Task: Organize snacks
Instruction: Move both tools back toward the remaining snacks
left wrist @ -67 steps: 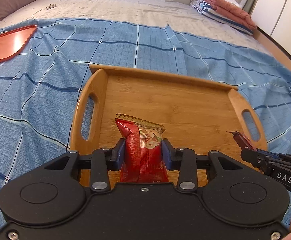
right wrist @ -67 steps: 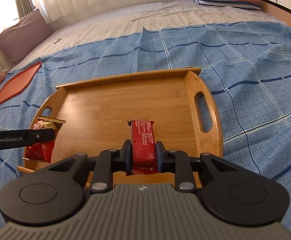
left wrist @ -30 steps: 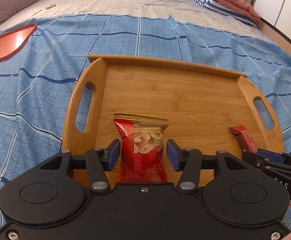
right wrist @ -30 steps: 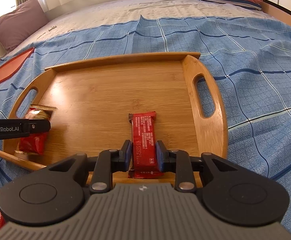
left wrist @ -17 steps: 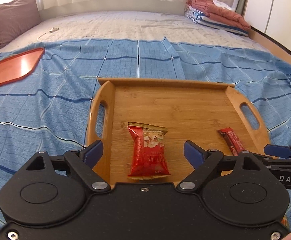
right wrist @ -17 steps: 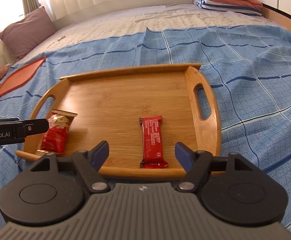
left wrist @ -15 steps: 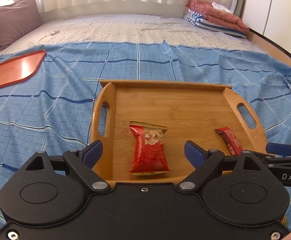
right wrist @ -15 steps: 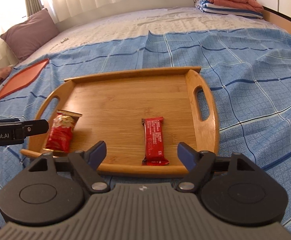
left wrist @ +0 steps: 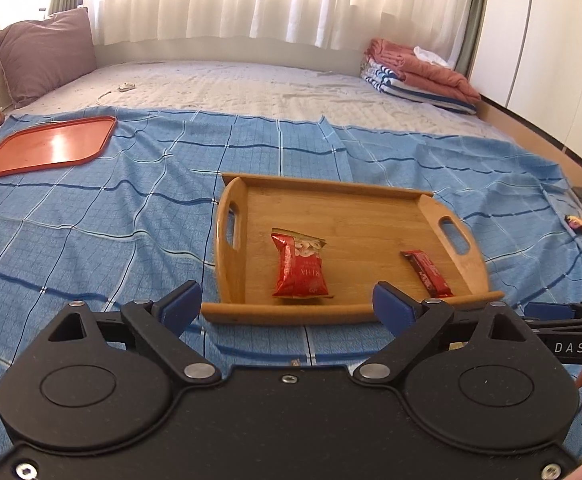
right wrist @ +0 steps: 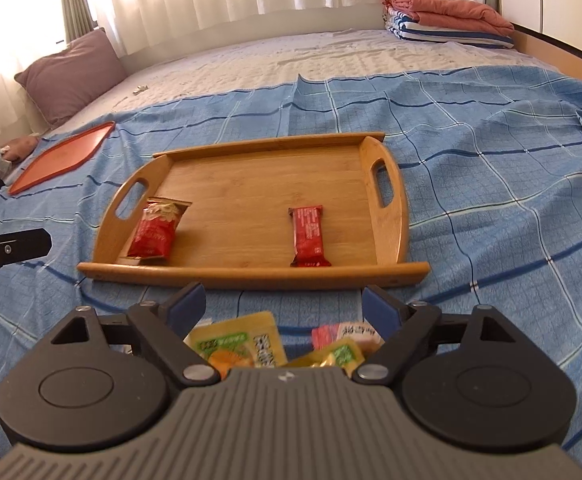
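Bright daylight through curtains [left wrist: 251, 0]; fisheye-bent edges.

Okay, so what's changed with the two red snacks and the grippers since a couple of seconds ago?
Both were let go. The left gripper released the red snack bag, the right gripper the red bar; the jaws have just been opening, nothing between them now, and both grippers pulled back off the wooden tray. Bag, bar and tray lie where they were.
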`<act>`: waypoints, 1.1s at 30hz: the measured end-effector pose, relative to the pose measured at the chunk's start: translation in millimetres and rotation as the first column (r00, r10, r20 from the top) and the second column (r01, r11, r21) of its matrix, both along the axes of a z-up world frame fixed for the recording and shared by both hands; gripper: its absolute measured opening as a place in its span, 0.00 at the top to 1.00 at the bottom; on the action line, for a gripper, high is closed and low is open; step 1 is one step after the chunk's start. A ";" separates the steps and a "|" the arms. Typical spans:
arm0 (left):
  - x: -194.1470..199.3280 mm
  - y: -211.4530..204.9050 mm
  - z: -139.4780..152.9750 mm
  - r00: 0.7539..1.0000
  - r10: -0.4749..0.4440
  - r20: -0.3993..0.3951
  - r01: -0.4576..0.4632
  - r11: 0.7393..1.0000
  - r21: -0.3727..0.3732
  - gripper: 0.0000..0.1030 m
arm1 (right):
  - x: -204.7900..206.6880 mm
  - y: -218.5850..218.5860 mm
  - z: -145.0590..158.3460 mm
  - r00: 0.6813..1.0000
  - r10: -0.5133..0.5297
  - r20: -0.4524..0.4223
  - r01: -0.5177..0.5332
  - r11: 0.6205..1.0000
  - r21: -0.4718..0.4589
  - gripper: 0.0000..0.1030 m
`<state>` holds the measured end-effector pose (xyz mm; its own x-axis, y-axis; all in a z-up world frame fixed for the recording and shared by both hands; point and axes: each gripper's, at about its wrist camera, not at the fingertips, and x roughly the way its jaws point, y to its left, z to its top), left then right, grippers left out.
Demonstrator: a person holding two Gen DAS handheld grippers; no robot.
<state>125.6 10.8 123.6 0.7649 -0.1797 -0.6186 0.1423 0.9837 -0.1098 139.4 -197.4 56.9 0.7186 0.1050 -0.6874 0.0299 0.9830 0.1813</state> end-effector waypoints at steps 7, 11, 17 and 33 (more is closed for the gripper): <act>-39.7 6.9 0.7 1.000 -0.002 0.027 0.002 1.000 -0.013 0.09 | -34.7 3.9 5.3 0.998 0.020 0.052 -0.019 1.000 -0.019 0.09; -59.4 6.2 -6.3 1.000 -0.006 0.024 0.007 1.000 -0.022 0.09 | -53.7 4.4 3.2 0.997 0.028 0.070 -0.027 1.000 -0.013 0.08; -78.3 9.2 -24.0 1.000 0.010 0.002 -0.010 0.999 -0.037 0.09 | -72.7 4.0 -10.4 0.997 0.019 0.071 -0.017 0.999 -0.029 0.06; -87.1 9.6 -72.9 0.999 0.045 -0.018 -0.044 0.998 0.041 0.09 | -97.1 0.2 -49.1 0.998 -0.009 0.058 0.014 0.997 -0.081 0.03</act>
<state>38.5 20.4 50.7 0.7599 -0.1202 -0.6389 0.0969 0.9927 -0.0715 42.3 -197.2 7.8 0.7582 0.0418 -0.6506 0.0329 0.9942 0.1022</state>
